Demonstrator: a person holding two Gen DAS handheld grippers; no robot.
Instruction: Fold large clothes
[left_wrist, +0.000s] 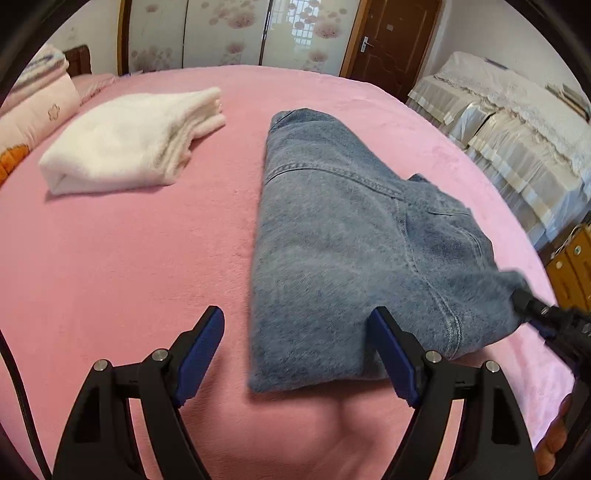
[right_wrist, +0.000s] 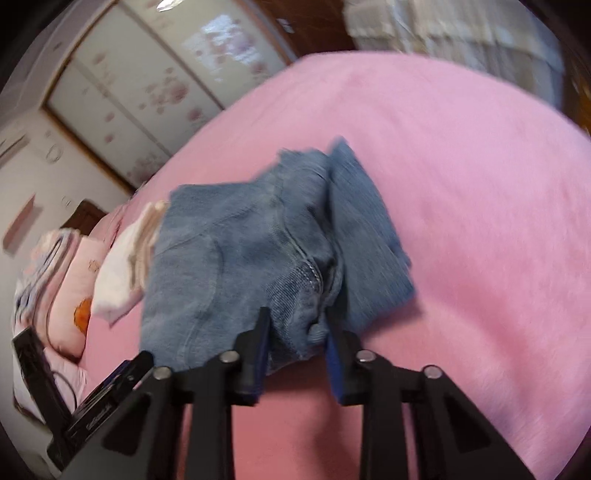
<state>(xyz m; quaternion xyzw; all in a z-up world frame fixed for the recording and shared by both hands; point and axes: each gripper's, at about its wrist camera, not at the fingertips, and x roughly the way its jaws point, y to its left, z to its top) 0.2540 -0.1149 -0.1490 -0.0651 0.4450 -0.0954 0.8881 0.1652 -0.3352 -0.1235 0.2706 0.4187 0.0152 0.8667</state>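
My right tool (right_wrist: 295, 332) clamps the folded jeans' (left_wrist: 332, 240) thick corner; left tool (left_wrist: 295, 350) gapes, empty. Denim heavy, stiff: grip seamed edges.

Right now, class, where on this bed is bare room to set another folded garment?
Bare pink sheet lies between the white folded towel and the jeans, and beyond the jeans toward the door. Crowded: the pillows by the towel.
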